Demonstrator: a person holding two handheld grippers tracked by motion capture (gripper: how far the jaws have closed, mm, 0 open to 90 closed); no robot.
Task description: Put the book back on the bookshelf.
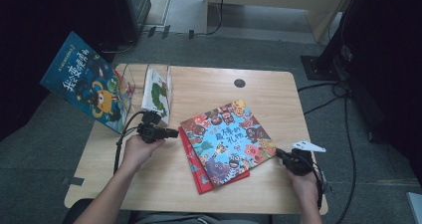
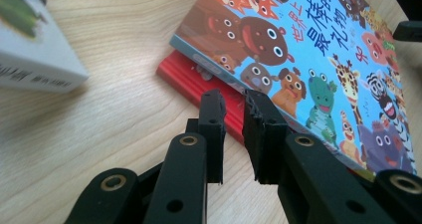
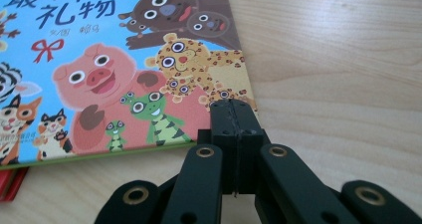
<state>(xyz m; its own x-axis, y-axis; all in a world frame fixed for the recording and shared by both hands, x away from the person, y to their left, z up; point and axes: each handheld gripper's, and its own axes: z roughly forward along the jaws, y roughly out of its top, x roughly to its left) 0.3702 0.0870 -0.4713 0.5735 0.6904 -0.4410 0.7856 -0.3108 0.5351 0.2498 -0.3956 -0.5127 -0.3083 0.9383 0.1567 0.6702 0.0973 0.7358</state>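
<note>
A wooden table [image 1: 278,99] carries two picture books in a stack near its middle, closer to the front edge. The upper one, the blue animal book [image 1: 228,140], lies flat and skewed on the red book [image 1: 196,171], whose edge shows along the left and front sides beneath it.

The left gripper [image 1: 171,133] sits just beside the stack's left edge. In the left gripper view its jaws stand slightly apart, with nothing between them, their tips over the red book's [image 2: 189,79] edge where the blue animal book [image 2: 318,50] overlaps it; whether they touch it I cannot tell.

The right gripper [image 1: 279,154] is near the table's front right corner, just beside the right corner of the blue animal book. In the right gripper view its jaws are pressed together on nothing, tips at the book's [image 3: 124,69] corner next to a spotted leopard figure.

At the back left corner stands a clear plastic holder [image 1: 130,77] with upright dividers. A white book [image 1: 157,93] with a green picture on its cover stands tilted in one of its slots; in the left gripper view the same white book [image 2: 30,50] appears at the upper left. A third book, the dark blue book [image 1: 87,82], leans tilted at the holder's left side, hanging out past the table's left edge.
</note>
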